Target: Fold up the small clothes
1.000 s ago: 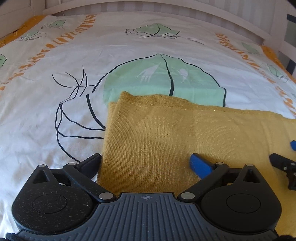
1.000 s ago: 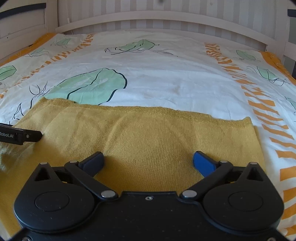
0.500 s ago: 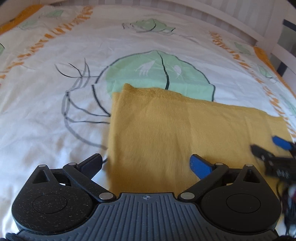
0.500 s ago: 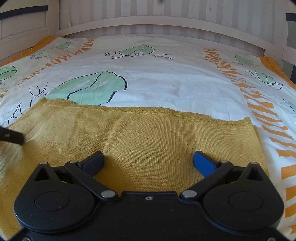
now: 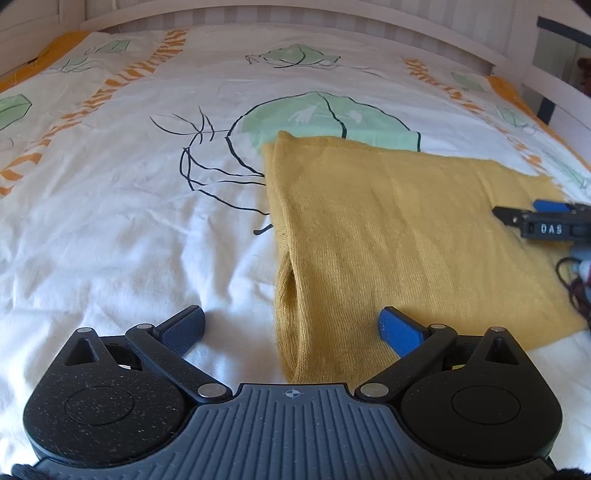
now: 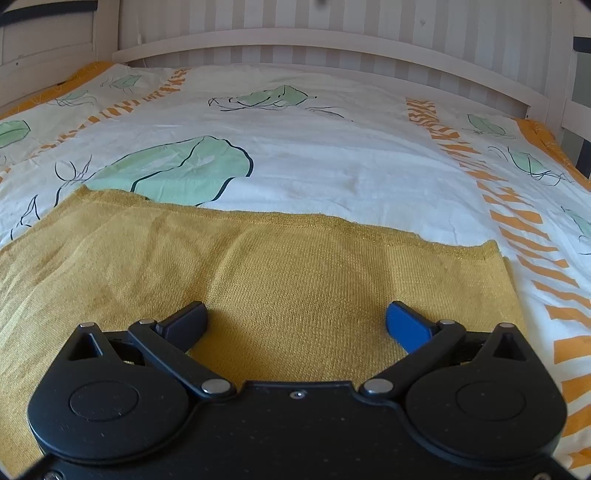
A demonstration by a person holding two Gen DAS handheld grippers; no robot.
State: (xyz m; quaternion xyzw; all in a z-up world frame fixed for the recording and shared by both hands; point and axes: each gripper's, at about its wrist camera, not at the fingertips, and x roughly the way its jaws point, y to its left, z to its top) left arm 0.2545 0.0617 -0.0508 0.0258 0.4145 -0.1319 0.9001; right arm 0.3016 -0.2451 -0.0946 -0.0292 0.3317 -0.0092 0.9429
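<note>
a leaf-print bedspread (image 5: pixel 110 221) under a pale headboard (image 6: pixel 295 40); the left gripper (image 5: pixel 291 325) has slid left off the yellow cloth (image 5: pixel 406 240); both it and the right gripper (image 6: pixel 297 319) gape wide.

Home bedroom: bed with leaf-print duvet (image 6: pixel 314 155), white wooden bed frame (image 6: pixel 325 40), striped wallpaper (image 6: pixel 369 18) behind.

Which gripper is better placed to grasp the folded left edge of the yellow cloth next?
Left. The left gripper, open, has the yellow cloth folded edge between its fingers. The right gripper, open, is over the middle.
</note>
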